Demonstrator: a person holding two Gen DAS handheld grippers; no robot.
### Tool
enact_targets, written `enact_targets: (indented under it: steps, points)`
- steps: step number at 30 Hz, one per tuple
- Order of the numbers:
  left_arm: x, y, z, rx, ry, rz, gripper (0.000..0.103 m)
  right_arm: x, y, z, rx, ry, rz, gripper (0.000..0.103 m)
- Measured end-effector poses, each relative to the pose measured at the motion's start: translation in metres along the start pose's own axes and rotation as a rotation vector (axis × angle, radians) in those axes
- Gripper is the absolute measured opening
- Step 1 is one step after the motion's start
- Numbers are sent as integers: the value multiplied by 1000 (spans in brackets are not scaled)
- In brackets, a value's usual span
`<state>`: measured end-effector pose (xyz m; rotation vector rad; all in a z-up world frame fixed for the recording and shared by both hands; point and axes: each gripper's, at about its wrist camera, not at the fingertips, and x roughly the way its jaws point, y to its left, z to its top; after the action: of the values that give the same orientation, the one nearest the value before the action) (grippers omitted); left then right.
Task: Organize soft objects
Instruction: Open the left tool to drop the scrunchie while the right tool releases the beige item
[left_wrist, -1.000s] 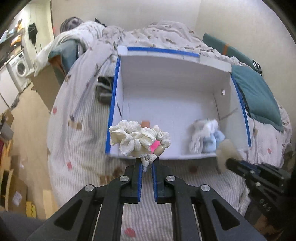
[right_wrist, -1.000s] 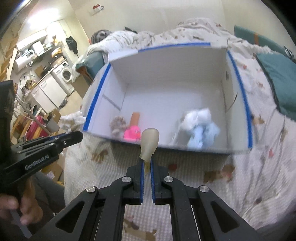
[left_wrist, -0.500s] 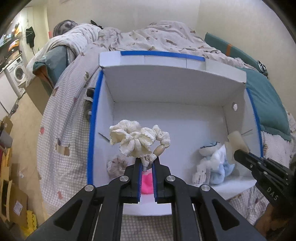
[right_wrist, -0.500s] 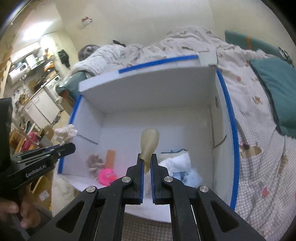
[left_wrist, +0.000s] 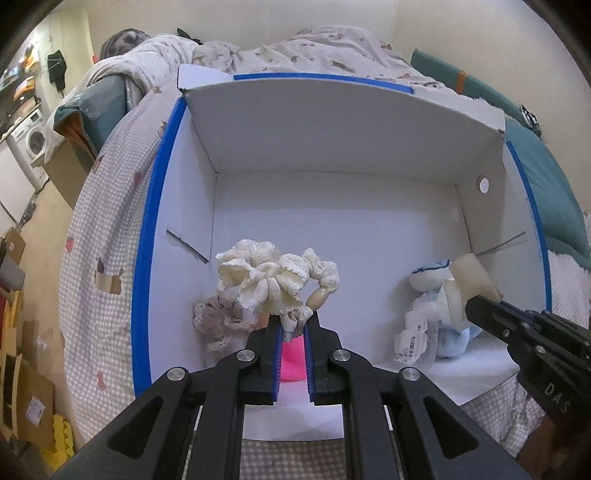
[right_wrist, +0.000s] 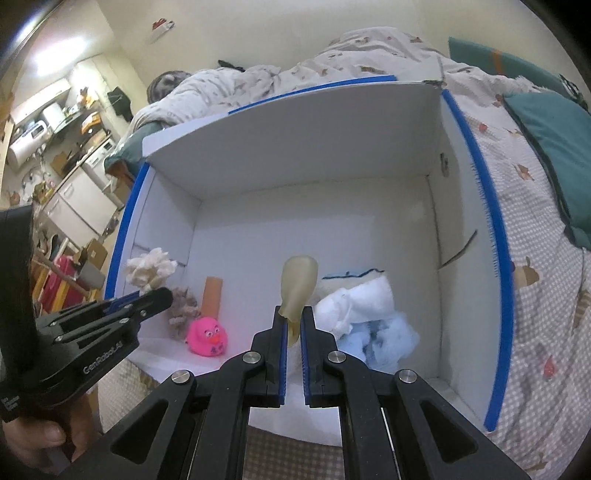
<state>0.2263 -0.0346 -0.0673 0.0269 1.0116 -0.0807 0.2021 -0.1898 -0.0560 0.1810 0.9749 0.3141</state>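
Note:
My left gripper (left_wrist: 293, 326) is shut on a cream ruffled scrunchie (left_wrist: 275, 278) and holds it over the near left part of the white box (left_wrist: 332, 147) with blue-taped rims. My right gripper (right_wrist: 293, 321) is shut on a pale yellowish soft piece (right_wrist: 298, 286), held above the box's near middle. In the left wrist view that gripper (left_wrist: 476, 301) comes in from the right with the piece (left_wrist: 471, 275). On the box floor lie a pink rubber duck (right_wrist: 206, 336), a beige lace scrunchie (left_wrist: 218, 321), an orange block (right_wrist: 212, 295) and a white-and-blue plush toy (right_wrist: 365, 317).
The box sits on a bed with a checked cover (left_wrist: 99, 258). A teal pillow (right_wrist: 554, 147) lies to the right and a rumpled duvet (left_wrist: 314, 48) behind. The far half of the box floor (right_wrist: 314, 221) is bare. A hand (right_wrist: 33, 439) holds the left gripper's handle.
Both grippers have moved forward and down from in front of the box to over its near part, each still carrying its object. The box now fills both views.

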Motion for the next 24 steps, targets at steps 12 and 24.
enact_targets:
  steps: [12, 24]
  points:
    - [-1, -6, -4, 29, 5, 9, 14, -1, -1, 1, 12, -25, -5, 22]
    - [-24, -7, -2, 28, -86, 28, 67, -18, -15, 7, 115, -113, 31, 103]
